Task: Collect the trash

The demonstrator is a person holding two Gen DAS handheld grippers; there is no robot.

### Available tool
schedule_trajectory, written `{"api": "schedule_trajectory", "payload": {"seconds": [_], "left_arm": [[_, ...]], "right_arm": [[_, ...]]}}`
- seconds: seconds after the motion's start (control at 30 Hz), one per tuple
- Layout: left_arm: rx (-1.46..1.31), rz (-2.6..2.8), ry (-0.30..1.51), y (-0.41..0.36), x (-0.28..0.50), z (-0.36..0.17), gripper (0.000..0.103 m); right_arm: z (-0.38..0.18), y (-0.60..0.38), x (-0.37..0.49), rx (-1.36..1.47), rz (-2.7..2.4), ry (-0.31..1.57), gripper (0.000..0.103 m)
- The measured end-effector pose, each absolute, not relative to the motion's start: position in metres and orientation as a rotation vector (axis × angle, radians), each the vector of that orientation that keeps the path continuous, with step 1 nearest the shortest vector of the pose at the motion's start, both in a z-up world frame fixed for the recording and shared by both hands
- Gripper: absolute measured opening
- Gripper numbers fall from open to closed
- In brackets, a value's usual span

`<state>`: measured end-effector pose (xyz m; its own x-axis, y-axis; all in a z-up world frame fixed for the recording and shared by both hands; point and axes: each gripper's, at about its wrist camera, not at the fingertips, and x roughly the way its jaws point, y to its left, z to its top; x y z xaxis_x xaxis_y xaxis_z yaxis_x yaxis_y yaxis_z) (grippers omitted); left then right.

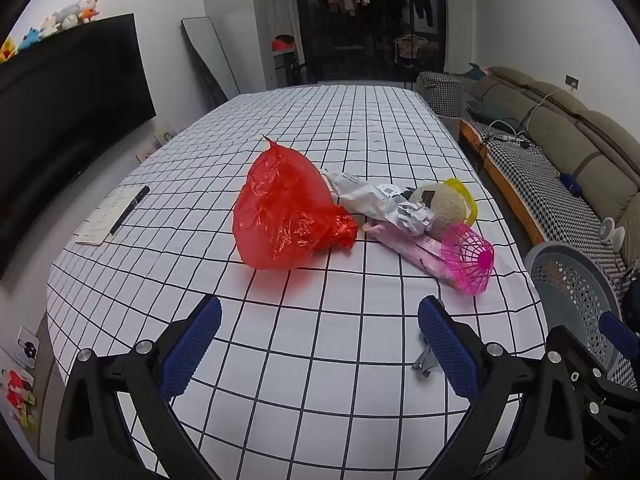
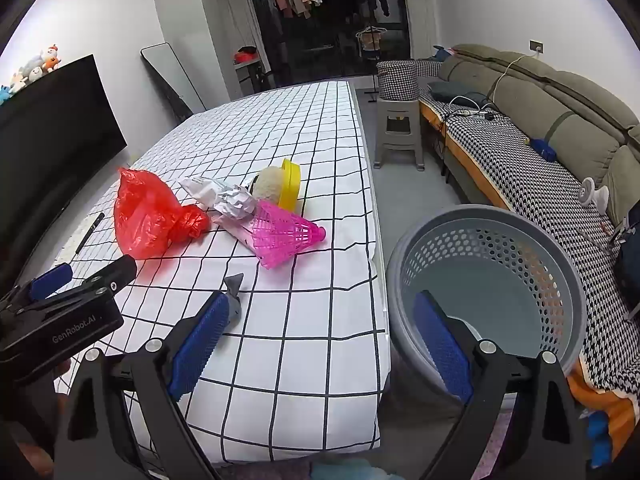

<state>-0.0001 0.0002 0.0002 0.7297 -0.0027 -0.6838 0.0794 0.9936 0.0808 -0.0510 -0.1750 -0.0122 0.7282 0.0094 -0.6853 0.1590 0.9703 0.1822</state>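
On the checked table (image 1: 320, 380) your trash (image 1: 400, 208) lies uncollected, basket (image 2: 568, 280) empty, both grippers (image 1: 320, 344) (image 2: 320, 344) spread wide, holding nothing

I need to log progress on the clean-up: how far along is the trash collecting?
Nothing looks done: the grey basket looks empty. Nothing is in hand; the left gripper and right gripper have open jaws. Left on the table: red bag, crumpled wrappers, pink net cone, grey scrap.
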Motion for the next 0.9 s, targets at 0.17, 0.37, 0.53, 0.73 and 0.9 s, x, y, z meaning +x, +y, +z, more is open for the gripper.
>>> {"api": "schedule_trajectory", "payload": {"seconds": [0.17, 0.37, 0.53, 0.73, 0.9], "left_arm": [[0.103, -0.043, 0.753, 0.0018, 0.0011, 0.0001, 0.097], [0.103, -0.043, 0.751, 0.0061, 0.0020, 0.0034, 0.097], [0.100, -0.043, 0.747, 0.0080, 0.0048, 0.0033, 0.097], [0.102, -0.041, 0.736, 0.0061, -0.0013, 0.0043, 0.097], [0.106, -0.042, 0.732, 0.0046, -0.0021, 0.0048, 0.097]], "right_arm": [[-0.0116, -0.1739, -0.0514, 0.234, -0.085, 0.753, 0.089], [-0.0110, -0.1736, -0.0520, 0.232, -0.086, 0.751, 0.089], [-0.0108, -0.1742, -0.0524, 0.232, -0.087, 0.749, 0.089], [-0.0092, -0.1699, -0.0508, 0.237, -0.088, 0.746, 0.089], [-0.0068, -0.1731, -0.0540, 0.236, -0.087, 0.742, 0.089]]}}
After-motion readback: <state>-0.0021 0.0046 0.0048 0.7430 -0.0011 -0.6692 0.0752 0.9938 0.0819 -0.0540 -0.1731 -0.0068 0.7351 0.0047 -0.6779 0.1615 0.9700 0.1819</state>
